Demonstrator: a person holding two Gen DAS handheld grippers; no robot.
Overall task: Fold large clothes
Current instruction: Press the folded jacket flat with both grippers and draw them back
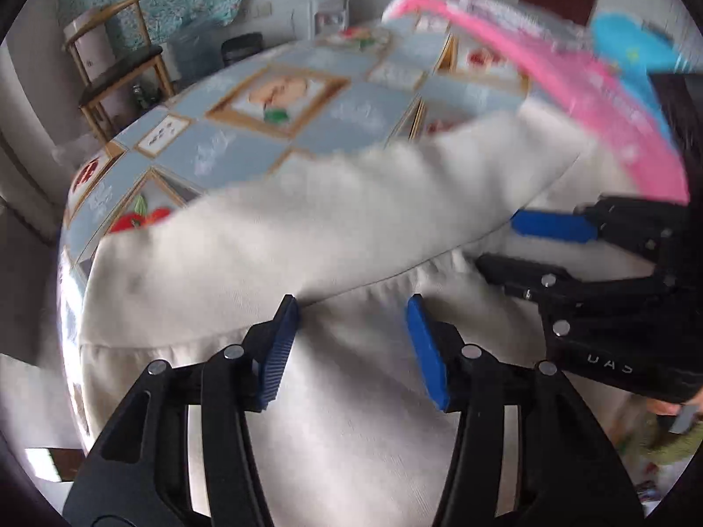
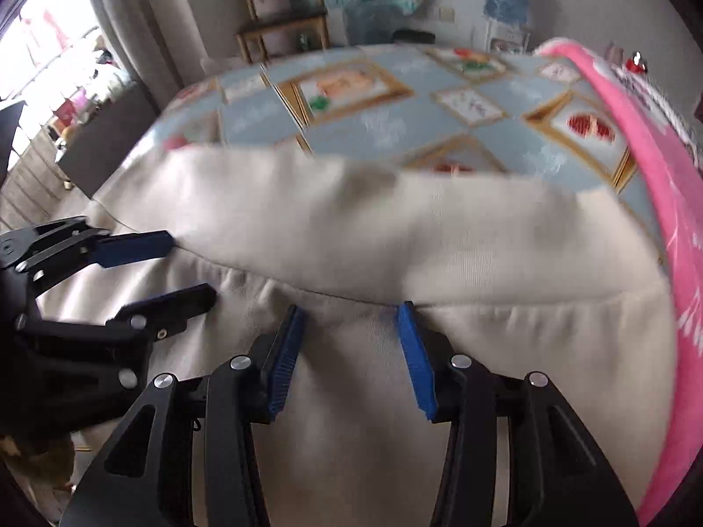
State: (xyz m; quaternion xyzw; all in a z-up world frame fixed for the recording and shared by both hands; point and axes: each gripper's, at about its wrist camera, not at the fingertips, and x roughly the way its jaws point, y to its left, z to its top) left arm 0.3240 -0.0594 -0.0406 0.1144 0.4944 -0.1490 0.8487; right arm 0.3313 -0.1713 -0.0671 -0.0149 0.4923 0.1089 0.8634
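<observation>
Cream-white cloth (image 1: 351, 395) fills the space right under both tools, a big garment spread over the near half of the table (image 1: 281, 131), with a thick fold (image 2: 395, 237) of the same fabric doubled back across it so that a long crease runs from side to side just ahead of the blue fingertips. Beyond the fold the tablecloth shows, pale blue with gold-framed squares of fruit and flowers. Along the right edge lies a bright pink item (image 2: 659, 219) with white print, blurred, its near end against the cream cloth; in the left wrist view a turquoise piece (image 1: 632, 48) sits beside it. Both grippers hang low over the garment, side by side and near each other. Left gripper (image 1: 351, 307) has its jaws spread wide, nothing between the blue pads, the tips at the crease. Right gripper (image 2: 351, 312) is likewise spread wide and holds nothing, its tips at the same crease; seen from the left it comes in sideways (image 1: 496, 237) with one finger against the underside of the fold. Farther off, a wooden chair (image 1: 118, 57) stands against the wall, and a water dispenser (image 2: 505, 9) beyond the table's far edge.
</observation>
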